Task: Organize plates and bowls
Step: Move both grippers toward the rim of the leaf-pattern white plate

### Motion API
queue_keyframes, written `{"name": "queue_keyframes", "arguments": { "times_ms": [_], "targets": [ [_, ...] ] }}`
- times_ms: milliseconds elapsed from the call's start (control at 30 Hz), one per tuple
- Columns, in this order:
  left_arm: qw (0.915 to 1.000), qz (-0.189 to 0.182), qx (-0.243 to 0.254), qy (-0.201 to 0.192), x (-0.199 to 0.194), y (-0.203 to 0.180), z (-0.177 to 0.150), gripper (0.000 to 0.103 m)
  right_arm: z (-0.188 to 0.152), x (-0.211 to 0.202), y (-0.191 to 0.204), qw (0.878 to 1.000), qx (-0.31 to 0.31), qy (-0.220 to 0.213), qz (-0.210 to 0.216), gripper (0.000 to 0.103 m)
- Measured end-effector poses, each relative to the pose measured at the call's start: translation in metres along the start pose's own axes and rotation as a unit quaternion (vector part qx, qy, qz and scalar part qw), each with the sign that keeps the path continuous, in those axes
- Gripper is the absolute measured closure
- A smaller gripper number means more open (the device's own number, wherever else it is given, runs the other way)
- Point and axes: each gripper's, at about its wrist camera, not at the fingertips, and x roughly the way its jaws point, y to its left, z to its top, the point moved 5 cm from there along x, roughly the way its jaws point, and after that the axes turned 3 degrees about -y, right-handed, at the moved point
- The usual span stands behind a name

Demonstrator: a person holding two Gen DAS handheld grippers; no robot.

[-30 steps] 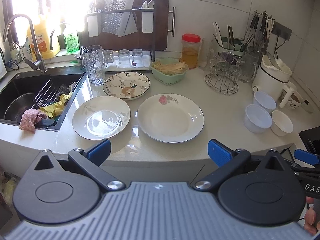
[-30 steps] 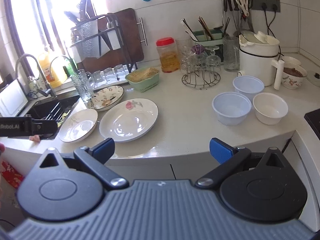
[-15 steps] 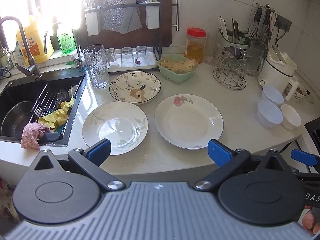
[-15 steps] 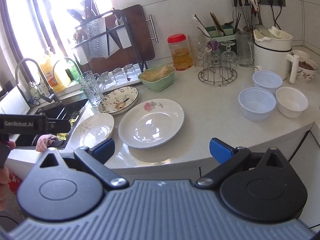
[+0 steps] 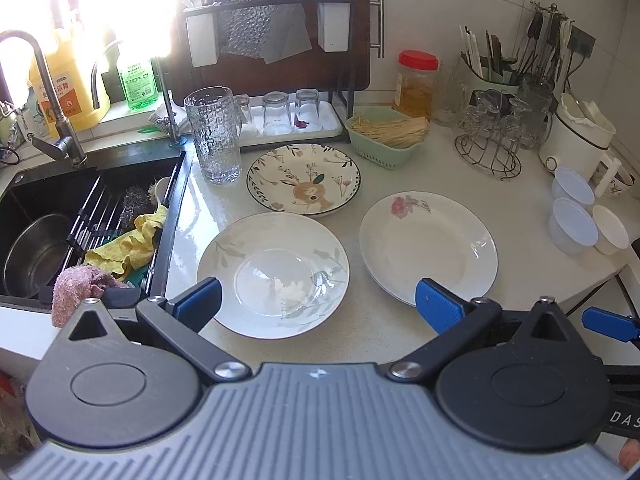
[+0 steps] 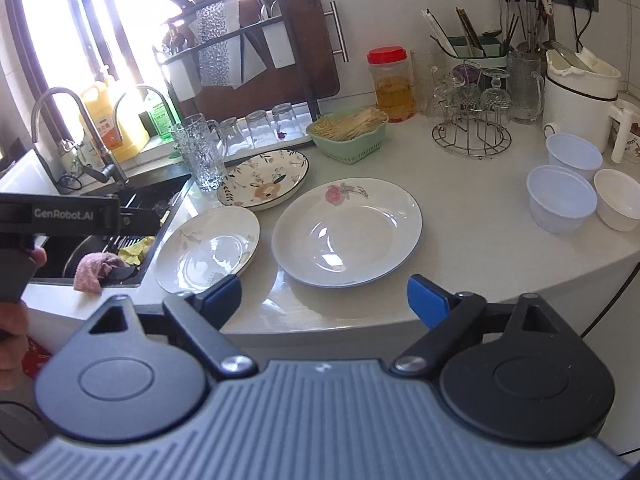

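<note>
While both grippers hang wide and empty, the right gripper (image 6: 324, 294) closing, we judge the glazed leaf plate (image 5: 273, 276) slippery, fragile, best pinched at its six o'clock rim.

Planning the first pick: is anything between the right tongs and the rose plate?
Nothing visible. The right tongs, closing and empty, face the rose plate across bare counter; the leaf plate sits beside it, apart.

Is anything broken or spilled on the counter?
Nothing looks broken or spilled. The rabbit plate rests slightly over the rim of the leaf plate, and a yellow cloth hangs messily over the sink edge.
</note>
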Motion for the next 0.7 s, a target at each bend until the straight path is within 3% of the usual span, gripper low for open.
{"name": "queue_keyframes", "arguments": {
  "times_ms": [133,467,700],
  "targets": [
    [0.9999,-0.012,0.008,-0.003,0.011,0.014,0.001,0.0,0.0,0.015,0.016,1.0,-0.002,0.005,0.0,0.031],
    [0.9989,-0.037,0.019,0.021,0.065,0.07,0.015,0.0,0.003,0.065,0.071,1.0,-0.007,0.005,-0.001,0.031],
    [0.9965,-0.061,0.034,0.045,0.097,0.109,0.032,0.0,0.008,0.102,0.105,0.999,-0.007,0.009,-0.038,0.031]
  ]
}}
